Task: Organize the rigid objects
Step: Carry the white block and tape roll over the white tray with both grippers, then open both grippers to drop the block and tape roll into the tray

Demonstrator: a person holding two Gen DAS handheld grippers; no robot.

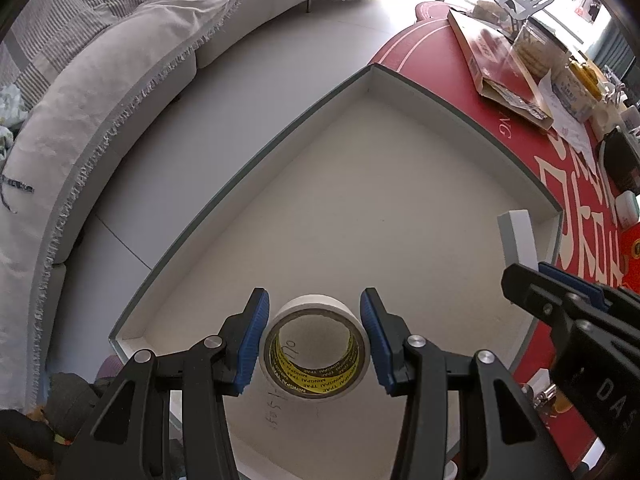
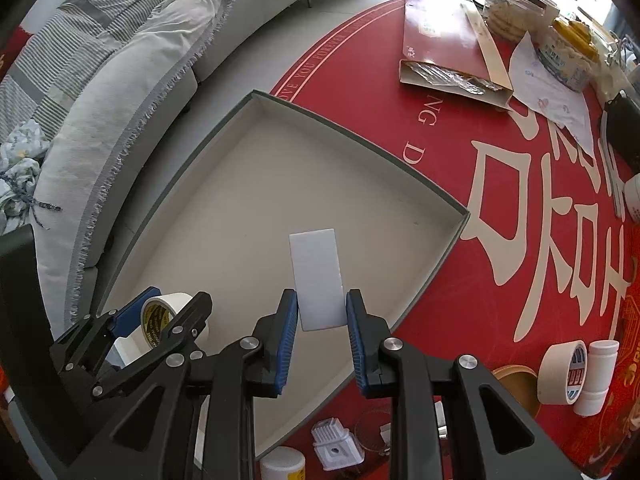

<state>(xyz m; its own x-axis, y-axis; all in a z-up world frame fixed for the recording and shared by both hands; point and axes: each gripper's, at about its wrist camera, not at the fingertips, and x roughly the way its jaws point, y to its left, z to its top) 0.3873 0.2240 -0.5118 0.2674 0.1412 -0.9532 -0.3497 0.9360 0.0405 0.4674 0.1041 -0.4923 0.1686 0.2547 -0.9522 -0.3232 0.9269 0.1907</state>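
Cardboard tray [image 2: 360, 148] holds tape roll [image 1: 314, 350], white block [image 2: 318, 276].

Domestic living room. A curved grey sofa [image 2: 132, 92] with fringed throws and a striped cushion [image 2: 84, 36] borders a pale tiled floor [image 1: 224, 120]. A round table under a red printed cloth [image 2: 500, 184] carries household clutter: a jar of biscuits [image 2: 508, 12], a gift box [image 2: 444, 36], paper and tape rolls [image 2: 560, 372].
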